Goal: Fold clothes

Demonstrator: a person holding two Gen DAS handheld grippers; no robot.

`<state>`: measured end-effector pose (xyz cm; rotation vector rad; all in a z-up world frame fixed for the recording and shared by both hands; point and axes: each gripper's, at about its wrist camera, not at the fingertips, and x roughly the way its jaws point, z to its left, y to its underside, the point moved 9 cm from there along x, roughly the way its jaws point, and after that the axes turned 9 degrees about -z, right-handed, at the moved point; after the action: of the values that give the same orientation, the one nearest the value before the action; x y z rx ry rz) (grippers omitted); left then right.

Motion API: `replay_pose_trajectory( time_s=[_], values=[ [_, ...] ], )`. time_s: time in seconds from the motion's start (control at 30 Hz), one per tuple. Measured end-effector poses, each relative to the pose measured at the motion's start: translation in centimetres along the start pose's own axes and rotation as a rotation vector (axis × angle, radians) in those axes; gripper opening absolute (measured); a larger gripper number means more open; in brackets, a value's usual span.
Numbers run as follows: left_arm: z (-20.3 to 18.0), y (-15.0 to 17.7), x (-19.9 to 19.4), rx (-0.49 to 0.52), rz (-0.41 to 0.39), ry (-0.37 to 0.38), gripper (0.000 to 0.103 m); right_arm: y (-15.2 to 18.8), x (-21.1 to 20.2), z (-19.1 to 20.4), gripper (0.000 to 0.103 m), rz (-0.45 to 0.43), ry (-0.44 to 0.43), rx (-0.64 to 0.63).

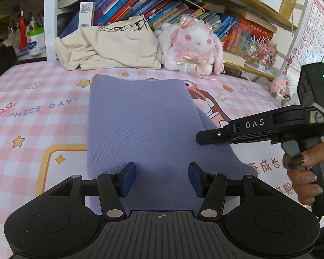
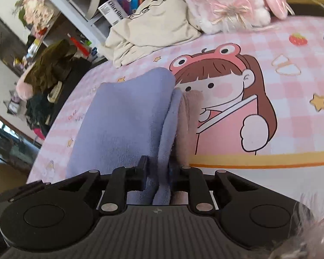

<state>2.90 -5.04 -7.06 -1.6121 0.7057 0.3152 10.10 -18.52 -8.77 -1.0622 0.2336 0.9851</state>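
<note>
A lavender fleece garment [image 1: 144, 125] lies folded in a long strip on the pink checked cover [image 1: 32, 118]. My left gripper [image 1: 162, 177] hovers over its near end, open, its blue pads [image 1: 128, 179] apart with nothing pinched. My right gripper [image 1: 199, 138] reaches in from the right at the garment's right edge, held by a person's hand [image 1: 306, 172]. In the right wrist view that gripper [image 2: 158, 166] is shut on a raised fold of the lavender garment [image 2: 123, 120]; a dusty-pink layer [image 2: 188, 125] shows beside the fold.
A crumpled cream garment [image 1: 110, 45] is piled at the back against a bookshelf [image 1: 140, 6], next to a white-and-pink plush rabbit [image 1: 194, 47]. Cluttered shelves and dark items [image 2: 47, 71] sit beyond the cover's left edge.
</note>
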Motion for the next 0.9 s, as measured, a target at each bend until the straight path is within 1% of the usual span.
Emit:
replay_pose_trajectory(
  time_s=[0.07,0.1,0.13,0.2,0.27,0.3,0.33,0.37,0.43,0.47,0.53,0.6,0.73,0.9],
  values=[
    [-0.1,-0.1,-0.3,-0.001,0.000,-0.012,0.055,0.0,-0.4,0.3,0.023,-0.002,0.008,-0.018],
    [-0.1,-0.3,-0.5,-0.002,-0.001,-0.020,0.057,-0.1,-0.9,0.4,0.030,-0.007,0.012,-0.033],
    [-0.2,-0.4,-0.8,-0.003,-0.006,-0.030,0.061,-0.2,-1.5,0.4,0.034,-0.014,0.016,-0.050],
    [-0.3,-1.0,-1.7,-0.004,-0.039,-0.048,0.065,-0.2,-2.7,0.6,0.051,-0.030,0.021,-0.080],
    [-0.5,-1.5,-2.6,-0.012,-0.071,-0.055,0.068,-0.3,-3.8,0.5,0.058,-0.042,0.039,-0.108],
    [-0.6,-1.7,-3.0,-0.016,-0.082,-0.062,0.072,-0.2,-4.2,0.4,0.067,-0.043,0.045,-0.116],
    [-0.7,-1.9,-3.3,-0.018,-0.092,-0.078,0.075,-0.1,-4.6,0.2,0.072,-0.040,0.052,-0.117],
    [-0.7,-2.0,-3.6,-0.020,-0.101,-0.093,0.076,0.1,-4.9,0.0,0.077,-0.037,0.059,-0.116],
    [-0.8,-2.1,-4.0,-0.027,-0.112,-0.131,0.083,0.5,-5.5,-0.2,0.082,-0.025,0.058,-0.103],
    [-0.7,-2.0,-4.2,-0.034,-0.113,-0.156,0.084,0.7,-5.7,-0.4,0.086,-0.017,0.060,-0.096],
    [-0.7,-1.7,-4.4,-0.054,-0.109,-0.203,0.085,1.2,-6.1,-0.5,0.087,-0.001,0.061,-0.091],
    [-0.7,-1.3,-4.6,-0.088,-0.099,-0.227,0.085,1.6,-6.5,-0.6,0.088,0.013,0.061,-0.097],
    [-1.0,-0.4,-4.8,-0.126,-0.087,-0.239,0.086,2.4,-7.0,-0.7,0.088,0.038,0.052,-0.121],
    [-1.5,0.8,-4.9,-0.154,-0.056,-0.281,0.086,3.1,-7.7,-0.8,0.088,0.047,0.036,-0.149]
  ],
)
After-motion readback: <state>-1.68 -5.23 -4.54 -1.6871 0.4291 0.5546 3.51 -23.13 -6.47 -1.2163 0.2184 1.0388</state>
